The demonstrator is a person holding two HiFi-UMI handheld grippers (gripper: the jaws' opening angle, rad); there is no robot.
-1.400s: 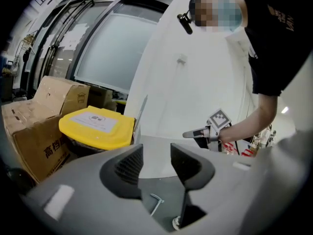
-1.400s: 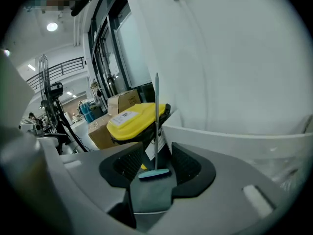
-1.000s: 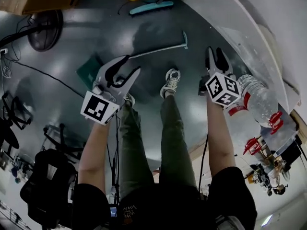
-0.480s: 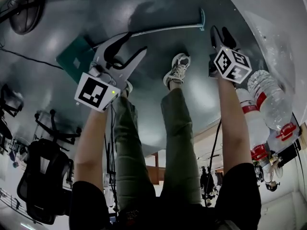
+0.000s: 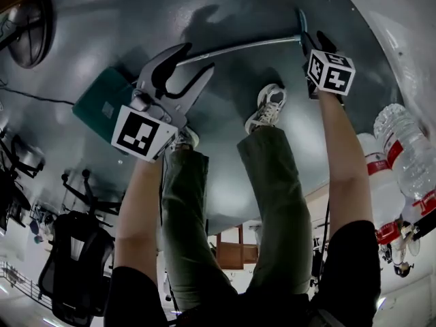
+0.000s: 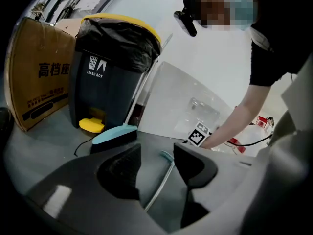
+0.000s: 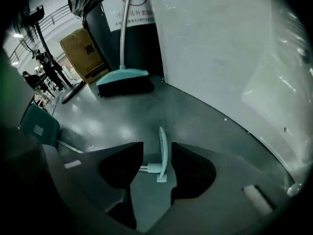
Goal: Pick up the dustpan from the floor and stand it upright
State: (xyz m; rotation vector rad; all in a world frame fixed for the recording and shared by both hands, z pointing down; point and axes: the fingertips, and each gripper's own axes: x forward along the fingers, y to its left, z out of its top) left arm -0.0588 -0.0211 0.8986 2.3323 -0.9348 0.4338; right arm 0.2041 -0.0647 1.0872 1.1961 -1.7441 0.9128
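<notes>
Nearest, the left gripper (image 6: 157, 153) has its jaws spread wide, having just been opening, and grips nothing. The thin metal shaft (image 6: 159, 185) of the dustpan (image 5: 101, 105) lies on the floor (image 5: 82, 39) in line with the gap. The right gripper (image 7: 155, 153) is also spread, with the dustpan's teal crossbar grip (image 7: 163, 146) standing between its jaws. The pads seem not to press it, though the wide lens makes that hard to judge. The dustpan lies flat, pan toward the person's left, handle running right. It looks light, with a stiff, smooth, likely slippery tube. The crossbar grip seems the surer hold, since lifting that end would pivot the dustpan on its pan. Beyond, a teal broom (image 6: 115, 135) leans by a black bin (image 6: 105, 77).
</notes>
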